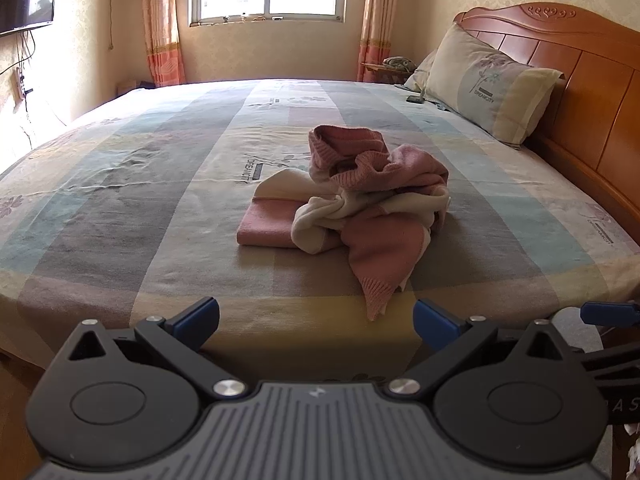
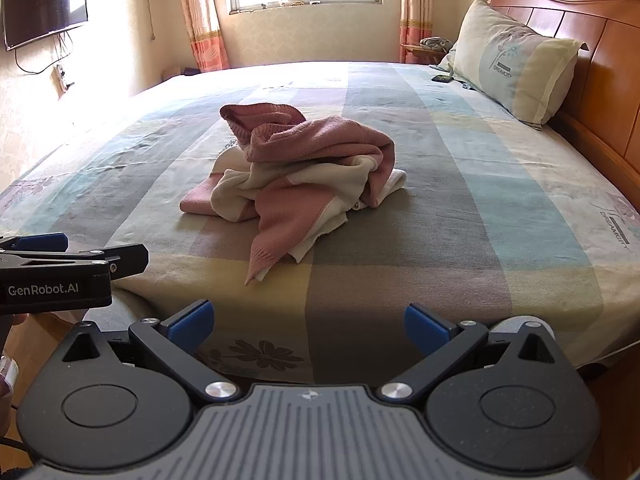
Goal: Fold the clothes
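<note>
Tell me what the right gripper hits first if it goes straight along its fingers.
Probably the bed sheet near the bed's front edge. The right gripper is open, empty and tilted downward, so it likely lands short of the pink-and-cream sweater; depth is unclear.

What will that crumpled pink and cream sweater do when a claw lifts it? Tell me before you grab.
The sweater will likely flop and drape, since it lies in soft bunched folds. Its trailing sleeve will probably dangle. The knit looks thick, so it should grip well rather than slip.

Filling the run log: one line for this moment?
left gripper open | right gripper open | pink-and-cream sweater crumpled on bed, untouched
</note>
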`<state>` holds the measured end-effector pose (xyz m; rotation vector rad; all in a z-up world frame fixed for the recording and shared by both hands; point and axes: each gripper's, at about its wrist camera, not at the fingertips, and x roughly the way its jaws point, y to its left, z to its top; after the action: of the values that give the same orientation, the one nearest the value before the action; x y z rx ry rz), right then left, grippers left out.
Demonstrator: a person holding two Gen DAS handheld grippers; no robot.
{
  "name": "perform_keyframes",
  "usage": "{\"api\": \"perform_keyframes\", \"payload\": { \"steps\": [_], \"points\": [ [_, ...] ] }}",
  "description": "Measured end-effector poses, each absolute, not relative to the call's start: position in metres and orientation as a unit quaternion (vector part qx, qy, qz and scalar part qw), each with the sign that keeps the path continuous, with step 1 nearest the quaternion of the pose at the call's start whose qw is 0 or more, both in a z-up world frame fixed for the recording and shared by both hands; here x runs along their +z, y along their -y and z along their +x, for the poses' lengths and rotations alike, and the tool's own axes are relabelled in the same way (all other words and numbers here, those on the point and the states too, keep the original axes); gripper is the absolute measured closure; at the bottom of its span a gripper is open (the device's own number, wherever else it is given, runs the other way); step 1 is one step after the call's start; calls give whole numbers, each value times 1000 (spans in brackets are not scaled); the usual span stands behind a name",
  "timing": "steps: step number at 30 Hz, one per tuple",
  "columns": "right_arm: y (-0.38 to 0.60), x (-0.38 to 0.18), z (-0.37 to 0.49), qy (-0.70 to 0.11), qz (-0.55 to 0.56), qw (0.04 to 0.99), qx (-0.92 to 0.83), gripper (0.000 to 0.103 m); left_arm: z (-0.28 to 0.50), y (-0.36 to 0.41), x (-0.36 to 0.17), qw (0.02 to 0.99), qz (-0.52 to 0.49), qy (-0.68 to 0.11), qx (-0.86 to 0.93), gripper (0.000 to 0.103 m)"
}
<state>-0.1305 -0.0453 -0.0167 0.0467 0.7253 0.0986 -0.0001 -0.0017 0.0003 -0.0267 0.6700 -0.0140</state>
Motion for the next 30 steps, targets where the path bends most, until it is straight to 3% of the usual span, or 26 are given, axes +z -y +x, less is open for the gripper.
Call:
{"api": "perform_keyframes", "payload": {
  "steps": [30],
  "points": [
    [53, -18, -131, -358, 38, 932, 37, 0, -4, 5, 3, 937, 0, -349, -3, 1]
  ]
}}
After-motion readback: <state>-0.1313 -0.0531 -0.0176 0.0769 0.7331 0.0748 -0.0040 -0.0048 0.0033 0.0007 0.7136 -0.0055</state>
